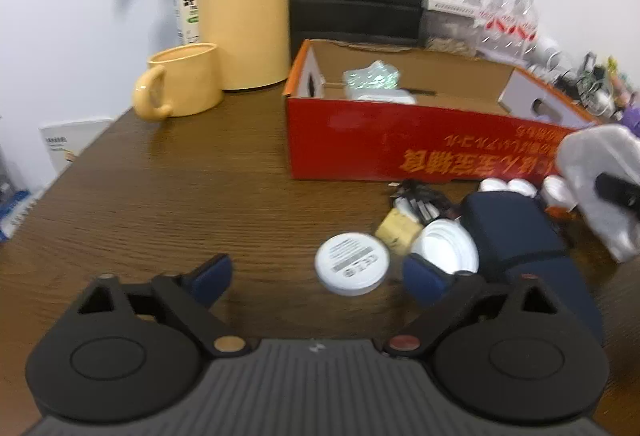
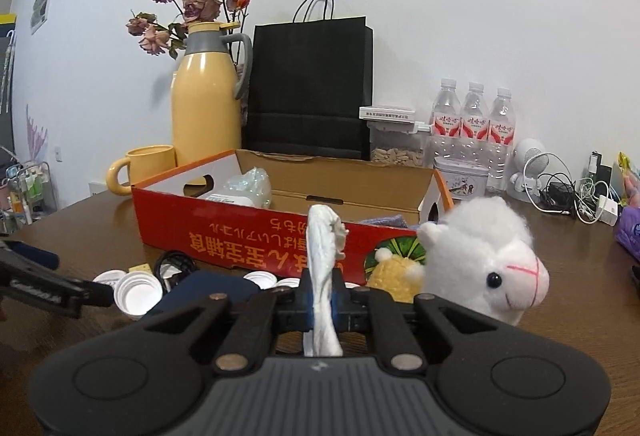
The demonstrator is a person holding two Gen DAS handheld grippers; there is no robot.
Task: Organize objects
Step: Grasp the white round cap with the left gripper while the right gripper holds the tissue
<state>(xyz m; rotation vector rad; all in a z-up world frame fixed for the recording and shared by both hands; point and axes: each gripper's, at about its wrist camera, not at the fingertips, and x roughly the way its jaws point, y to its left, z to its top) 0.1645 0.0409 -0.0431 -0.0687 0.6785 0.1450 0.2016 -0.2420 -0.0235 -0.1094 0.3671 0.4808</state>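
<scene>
My left gripper (image 1: 318, 276) is open just above the wooden table (image 1: 180, 196). A round white tin (image 1: 352, 263) with a label lies between its blue fingertips, and neither pad touches it. Beside the tin are an upturned white lid (image 1: 444, 246), a small yellow item (image 1: 396, 230) and a navy case (image 1: 516, 232). My right gripper (image 2: 322, 296) is shut on a white crumpled packet (image 2: 322, 236), held upright in front of the red cardboard box (image 2: 248, 232). The same packet (image 1: 596, 164) shows at the right edge of the left wrist view.
A white plush alpaca (image 2: 484, 256) and a yellow plush (image 2: 394, 272) sit right of the packet. Behind the box stand a yellow thermos (image 2: 204, 108), yellow mug (image 2: 140, 166), black paper bag (image 2: 308, 84) and water bottles (image 2: 474, 124). Tangled cables (image 2: 568, 192) lie far right.
</scene>
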